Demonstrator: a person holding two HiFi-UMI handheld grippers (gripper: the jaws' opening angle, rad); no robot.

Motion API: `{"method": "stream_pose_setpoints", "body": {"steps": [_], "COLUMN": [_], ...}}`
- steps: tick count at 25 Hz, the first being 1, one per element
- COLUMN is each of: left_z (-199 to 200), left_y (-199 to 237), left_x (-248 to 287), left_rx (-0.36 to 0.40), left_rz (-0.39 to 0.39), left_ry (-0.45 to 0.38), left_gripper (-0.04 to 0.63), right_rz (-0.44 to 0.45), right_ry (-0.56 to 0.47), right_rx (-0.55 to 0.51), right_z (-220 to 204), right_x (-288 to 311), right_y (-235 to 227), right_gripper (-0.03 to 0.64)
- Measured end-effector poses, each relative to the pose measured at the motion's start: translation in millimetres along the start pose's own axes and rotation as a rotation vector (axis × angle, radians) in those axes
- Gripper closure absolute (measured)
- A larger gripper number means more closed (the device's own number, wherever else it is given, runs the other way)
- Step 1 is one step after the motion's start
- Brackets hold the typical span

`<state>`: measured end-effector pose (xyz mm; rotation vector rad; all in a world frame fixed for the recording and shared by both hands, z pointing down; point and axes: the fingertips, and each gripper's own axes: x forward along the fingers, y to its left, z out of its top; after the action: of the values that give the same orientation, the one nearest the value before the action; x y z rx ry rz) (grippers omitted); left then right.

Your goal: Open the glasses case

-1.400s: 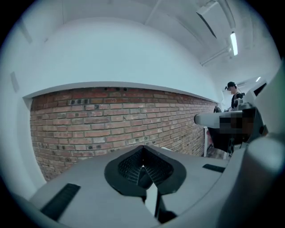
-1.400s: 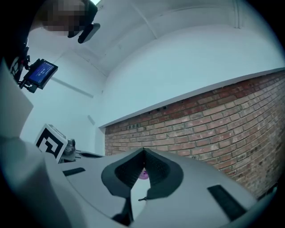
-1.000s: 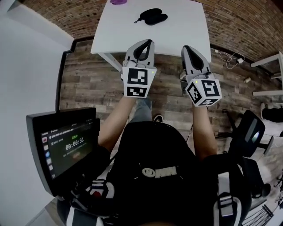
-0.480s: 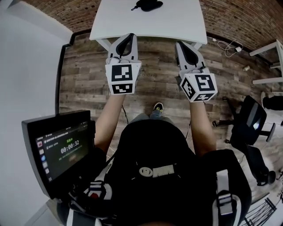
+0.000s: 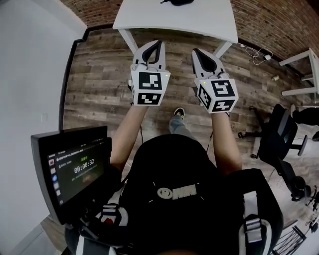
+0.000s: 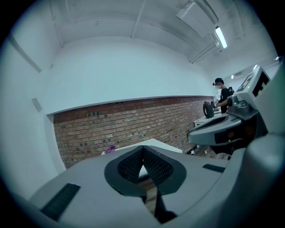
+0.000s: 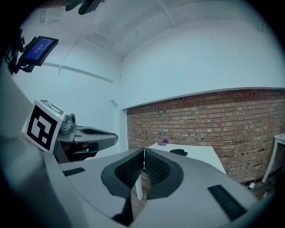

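Observation:
The black glasses case (image 5: 177, 2) lies shut at the far side of the white table (image 5: 174, 22), cut off by the top edge of the head view. In the right gripper view the case (image 7: 178, 152) is small and far ahead on the table (image 7: 202, 156). My left gripper (image 5: 154, 44) and right gripper (image 5: 195, 51) are side by side over the wooden floor, short of the table's front edge. Both are shut with nothing between the jaws, as the left gripper view (image 6: 143, 147) and the right gripper view (image 7: 144, 150) show.
A small purple thing (image 7: 163, 142) lies on the table's far left. A monitor (image 5: 75, 169) stands at my left, an office chair (image 5: 279, 139) at my right. Cables (image 5: 259, 55) lie on the floor near a second white table (image 5: 299, 60). A person (image 6: 221, 91) stands far off.
Both grippers have drawn back from over the table's front edge and now hang over the floor. The case has slid to the top edge of the head view. The jaws stay shut.

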<state>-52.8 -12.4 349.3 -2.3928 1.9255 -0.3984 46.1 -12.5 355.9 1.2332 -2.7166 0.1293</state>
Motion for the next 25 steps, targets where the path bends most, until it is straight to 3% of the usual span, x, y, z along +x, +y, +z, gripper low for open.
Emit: {"method": "stream_pose_setpoints", "body": {"steps": [5, 13, 17, 25], "left_z": [-19.7, -55.3, -55.1, -41.7], "left_y": [-1.4, -24.2, -32.5, -68.2], "left_x": [-93.7, -179.7, -227.2, -304.5], "left_rx": [-0.014, -0.037, -0.039, -0.033], "left_rz": [0.016, -0.006, 0.002, 0.016], "left_ry": [-0.003, 0.081, 0.063, 0.006], "left_gripper": [0.591, 0.591, 0.591, 0.591], "right_rz": [0.022, 0.011, 0.014, -0.066], "right_ry": [0.019, 0.073, 0.068, -0.004], "right_rx": [-0.011, 0.004, -0.004, -0.029], "right_z": [-20.2, -46.9, -48.3, -37.7], "right_x": [-50.2, -121.4, -157.4, -235.3], "right_y": [72.7, 128.6, 161.2, 198.8], "right_gripper": [0.609, 0.609, 0.609, 0.609]}}
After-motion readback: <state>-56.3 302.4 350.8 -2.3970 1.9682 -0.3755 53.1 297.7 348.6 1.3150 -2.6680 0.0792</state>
